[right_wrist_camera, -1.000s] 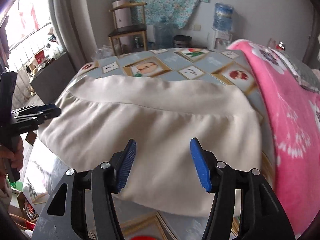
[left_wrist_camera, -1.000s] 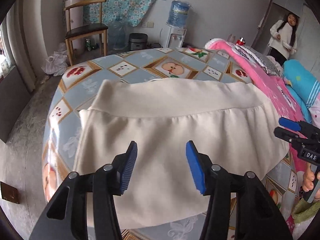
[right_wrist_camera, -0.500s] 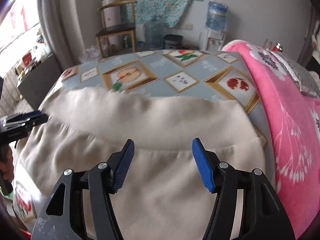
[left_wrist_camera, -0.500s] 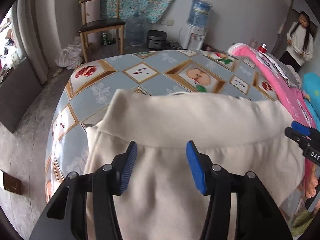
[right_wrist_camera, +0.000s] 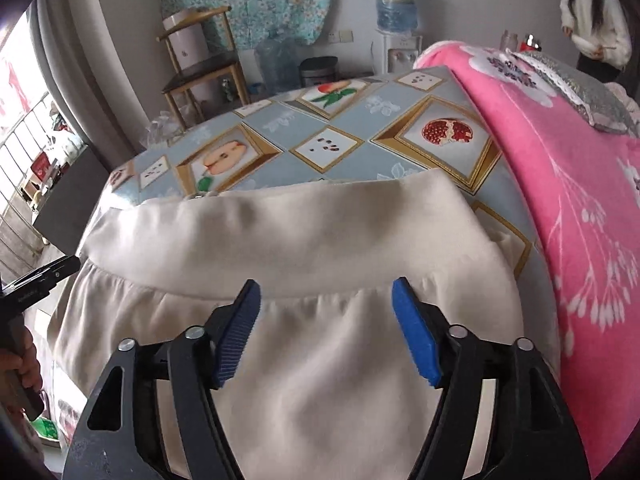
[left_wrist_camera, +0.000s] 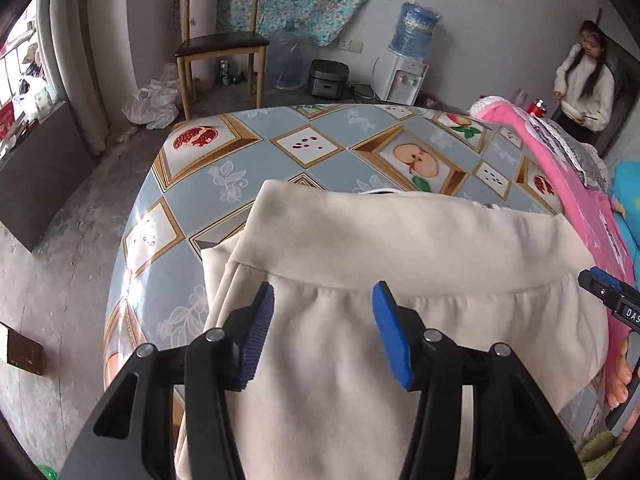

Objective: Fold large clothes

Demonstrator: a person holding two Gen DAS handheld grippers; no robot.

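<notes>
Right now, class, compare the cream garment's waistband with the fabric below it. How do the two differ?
The waistband is a smooth, flat band; the fabric below is gathered into small pleats at the seam. The waistband lies farther onto the table, while the fabric below runs toward the near edge, under the right gripper, whose jaws have just been opening with nothing pinched. Both are the same cream cloth.

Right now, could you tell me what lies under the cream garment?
The cream garment lies on a table with a fruit-print cloth, which shows around its far edge. A pink blanket lies beside it. Whatever lies beneath the fabric itself is covered.
</notes>
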